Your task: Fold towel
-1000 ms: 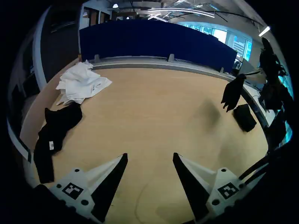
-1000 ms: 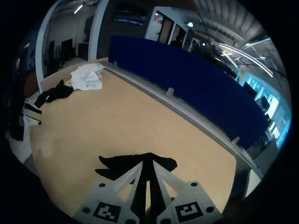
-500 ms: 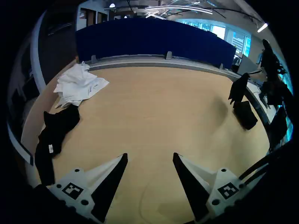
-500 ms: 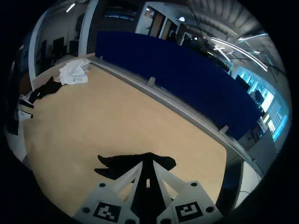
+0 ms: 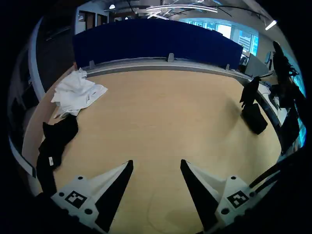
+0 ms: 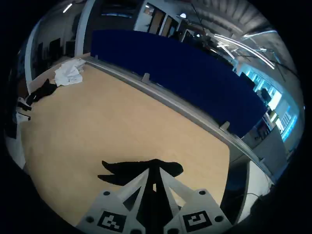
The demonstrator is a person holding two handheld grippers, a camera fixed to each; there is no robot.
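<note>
— Where's the towel?
— My right gripper pinches the black towel, hanging above the surface near its edge. My left gripper hovers spread apart over the wood.

On the surface a cloth pile is lying at ten o'clock, a garment just beside it at nine, a folded towel at three near a hanging towel.

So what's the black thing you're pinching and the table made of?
The black thing looks like soft matte cloth: it droops limp from the shut right gripper. The table looks like smooth pale wood or laminate; I cannot tell which.
</note>
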